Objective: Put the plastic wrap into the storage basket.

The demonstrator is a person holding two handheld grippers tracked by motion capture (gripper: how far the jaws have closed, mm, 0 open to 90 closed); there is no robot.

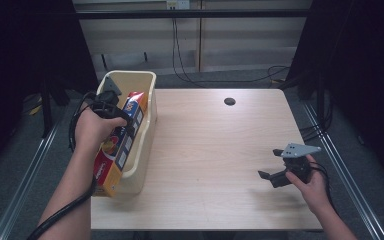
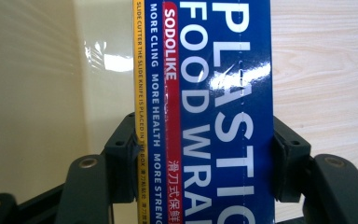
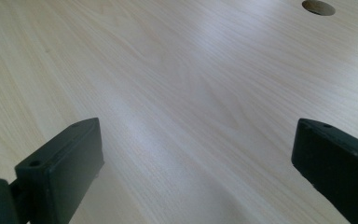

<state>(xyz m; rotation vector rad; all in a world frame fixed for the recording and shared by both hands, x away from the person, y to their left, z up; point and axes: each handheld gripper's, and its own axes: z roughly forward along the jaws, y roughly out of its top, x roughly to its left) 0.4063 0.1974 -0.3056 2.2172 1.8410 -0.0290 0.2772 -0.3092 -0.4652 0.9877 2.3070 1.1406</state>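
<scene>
Right hand-held gripper (image 1: 272, 172): held low over the bench (image 1: 215, 150) near its 4 o'clock corner, jaws wide apart, nothing between them; grey three-cornered plate on top, cable trailing back past the hand.
Right gripper view: bare light wood grain between the two black jaws; round cable hole (image 3: 318, 7) far off at 1 o'clock.
Plastic food wrap box (image 1: 121, 142): long carton, blue, red and yellow, at the bench's 9 o'clock side; lying slanted in the cream plastic bin (image 1: 147, 107), near end sticking out over the bin's near rim toward 7 o'clock, far end pointing to 12 o'clock inside the bin.
Left hand-held gripper (image 1: 114, 107): clamped on the plastic food wrap box around its far half, jaws pressed against both long sides; left hand wrapped round the handle, cable looping back along the forearm.
Left gripper view: blue face of the box (image 2: 214, 116) upright between the jaws, white lettering "PLASTIC FOOD WRAP", red "SODOLIKE" stripe, yellow edge; cream bin wall (image 2: 42, 93) at 9 o'clock, bench wood (image 2: 321, 70) at 3 o'clock.
Cable hole (image 1: 229, 101): in the bench top toward 12 o'clock, well apart from both grippers.
Beyond the bench: grey floor, black cables, pale wall panels.
</scene>
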